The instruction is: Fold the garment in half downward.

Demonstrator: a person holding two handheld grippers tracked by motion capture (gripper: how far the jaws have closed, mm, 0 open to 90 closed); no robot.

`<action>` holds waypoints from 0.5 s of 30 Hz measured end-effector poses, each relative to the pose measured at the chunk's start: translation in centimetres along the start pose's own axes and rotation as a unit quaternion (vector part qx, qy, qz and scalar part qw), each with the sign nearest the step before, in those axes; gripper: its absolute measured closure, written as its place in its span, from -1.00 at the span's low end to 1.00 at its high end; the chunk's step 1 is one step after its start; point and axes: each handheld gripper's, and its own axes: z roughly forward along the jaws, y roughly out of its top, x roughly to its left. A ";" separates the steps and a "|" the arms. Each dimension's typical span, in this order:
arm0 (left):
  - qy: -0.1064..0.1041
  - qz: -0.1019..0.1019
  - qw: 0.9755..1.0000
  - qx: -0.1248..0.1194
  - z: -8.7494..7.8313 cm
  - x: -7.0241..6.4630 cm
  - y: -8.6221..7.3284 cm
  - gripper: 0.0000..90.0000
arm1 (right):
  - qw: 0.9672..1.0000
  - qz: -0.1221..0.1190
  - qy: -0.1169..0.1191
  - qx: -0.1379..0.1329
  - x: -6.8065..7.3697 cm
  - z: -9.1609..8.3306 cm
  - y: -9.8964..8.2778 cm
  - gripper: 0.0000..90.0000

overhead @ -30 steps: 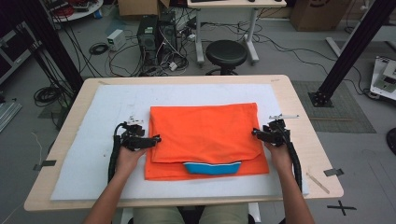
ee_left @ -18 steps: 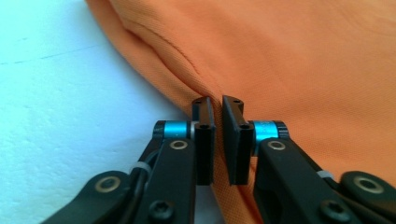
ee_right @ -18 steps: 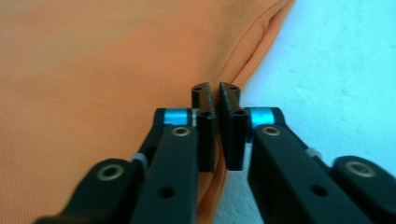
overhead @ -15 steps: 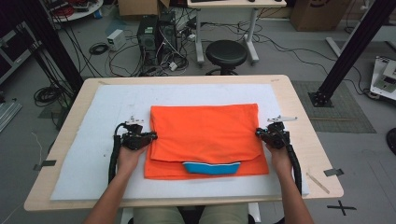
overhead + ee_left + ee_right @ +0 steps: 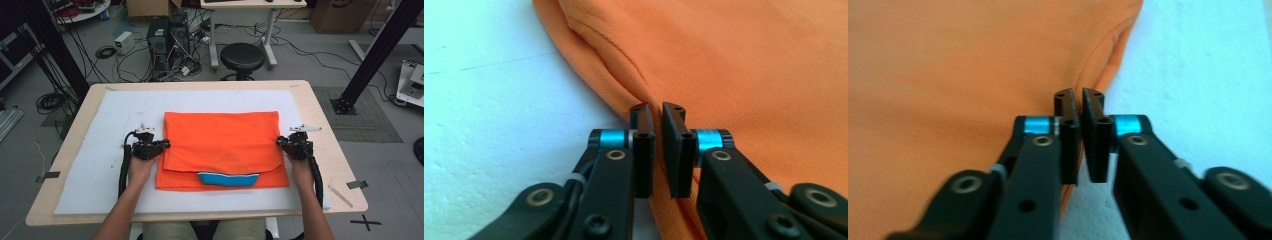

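Both pairs of fingers pinch the orange shirt's side edges. The left gripper [image 5: 162, 146] has its fingers [image 5: 643, 145] nearly together on a fold at the shirt's [image 5: 222, 142] left edge; its jaws have just eased open a little. The right gripper [image 5: 281, 143] clamps the shirt's right edge, fingers [image 5: 1095, 135] likewise nearly together, jaws just eased too. The shirt lies folded mid-mat [image 5: 100, 150], blue collar [image 5: 227, 178] nearest the person.
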 end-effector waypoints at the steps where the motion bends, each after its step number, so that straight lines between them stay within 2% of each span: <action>1: 0.000 0.000 1.000 0.000 0.0 0.0 0.0 0.72 | 1.000 0.008 0.005 0.001 -0.1 -0.1 0.0 0.51; 2: -0.005 0.001 1.000 0.000 0.0 0.0 0.0 0.64 | 1.000 0.018 0.012 0.000 -0.3 -0.1 0.0 0.40; 3: -0.005 0.001 1.000 0.000 0.0 0.0 0.0 0.60 | 1.000 0.018 0.012 0.000 -0.3 -0.1 0.0 0.40; 4: -0.005 0.005 1.000 0.002 0.0 0.0 -0.1 0.58 | 0.999 0.034 0.022 0.007 -0.5 -0.1 -0.1 0.28; 7: -0.005 0.005 1.000 -0.001 0.0 -0.1 -0.2 0.58 | 0.999 0.032 0.029 0.016 -0.4 0.3 -0.2 0.27; 8: -0.006 0.014 1.000 0.000 0.0 -0.3 -0.2 0.70 | 0.999 0.017 0.027 0.023 0.2 0.6 -0.3 0.45; 9: -0.006 0.014 1.000 0.000 0.0 -0.3 -0.2 0.78 | 0.999 0.004 0.030 0.023 0.4 0.6 -0.3 0.75; 10: -0.001 0.020 1.000 0.001 0.1 -0.5 -0.2 0.83 | 0.999 -0.004 0.029 0.021 0.6 0.5 -0.2 0.84; 12: 0.001 0.021 1.000 0.001 0.1 -0.5 -0.2 0.85 | 0.999 -0.012 0.021 0.023 0.8 0.4 -0.1 0.87; 15: 0.004 0.011 1.000 -0.005 0.2 -0.6 -0.1 0.88 | 1.000 -0.015 0.009 0.020 0.6 0.3 -0.1 0.90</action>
